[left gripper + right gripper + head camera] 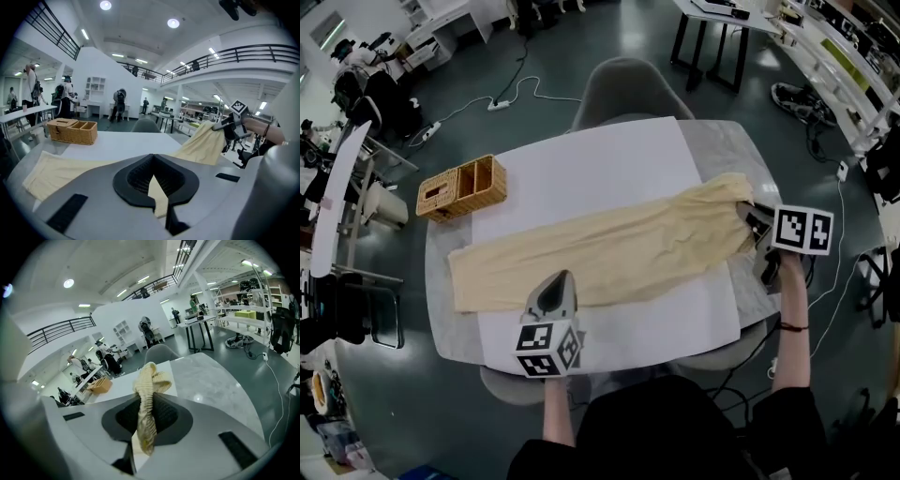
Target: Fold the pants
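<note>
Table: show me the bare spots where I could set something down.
Free: the white sheet beyond the pants, between the basket and the far edge; its near strip, this side of the pants; the table at its grey far-right corner. Crowded: the middle band, where the left tool and right tool grip the pants.

One pair of pale yellow pants (pixel 609 248). Two hand-held grippers: one left gripper (pixel 555 281) and one right gripper (pixel 752 217), each bearing one marker cube, two cubes in all. One white sheet (pixel 581 169) on one grey table (pixel 722 141). One wicker basket (pixel 461 187). One grey chair (pixel 623 84) at the table's far edge.
</note>
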### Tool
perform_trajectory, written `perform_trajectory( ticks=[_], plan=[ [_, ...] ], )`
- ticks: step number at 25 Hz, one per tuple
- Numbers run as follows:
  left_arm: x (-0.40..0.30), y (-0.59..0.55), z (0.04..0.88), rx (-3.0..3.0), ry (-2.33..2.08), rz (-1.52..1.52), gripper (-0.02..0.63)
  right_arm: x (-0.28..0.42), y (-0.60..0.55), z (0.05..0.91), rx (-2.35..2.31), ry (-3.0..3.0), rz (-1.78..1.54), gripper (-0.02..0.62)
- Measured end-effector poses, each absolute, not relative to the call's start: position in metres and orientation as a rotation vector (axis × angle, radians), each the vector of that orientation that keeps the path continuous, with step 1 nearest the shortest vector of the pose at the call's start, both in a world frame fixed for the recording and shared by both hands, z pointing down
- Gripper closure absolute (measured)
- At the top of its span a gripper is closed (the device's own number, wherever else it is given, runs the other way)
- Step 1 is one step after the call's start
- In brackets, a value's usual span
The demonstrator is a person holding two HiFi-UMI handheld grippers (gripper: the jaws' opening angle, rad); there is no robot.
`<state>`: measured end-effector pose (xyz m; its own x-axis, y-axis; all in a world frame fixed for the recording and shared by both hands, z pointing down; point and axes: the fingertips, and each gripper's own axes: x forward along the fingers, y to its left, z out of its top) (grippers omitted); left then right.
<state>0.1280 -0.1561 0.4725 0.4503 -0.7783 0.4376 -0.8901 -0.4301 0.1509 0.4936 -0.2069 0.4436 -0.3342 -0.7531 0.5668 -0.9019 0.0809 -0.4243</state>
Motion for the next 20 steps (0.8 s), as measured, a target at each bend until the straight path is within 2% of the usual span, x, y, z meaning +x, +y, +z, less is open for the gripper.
perform_trajectory(
  ticks=[9, 20],
  plan=[
    [0.065, -0.134, 0.454, 2.391, -1.403, 0.416, 0.598, 0.401, -0.195, 0.397, 1.632, -2.331, 1.164, 0.551],
    [-0.014, -0.122, 0.442, 2.394, -1.43, 0.386, 0.598, 0.304, -0.192, 0.382, 1.603, -2.354, 1.062, 0.551]
  ],
)
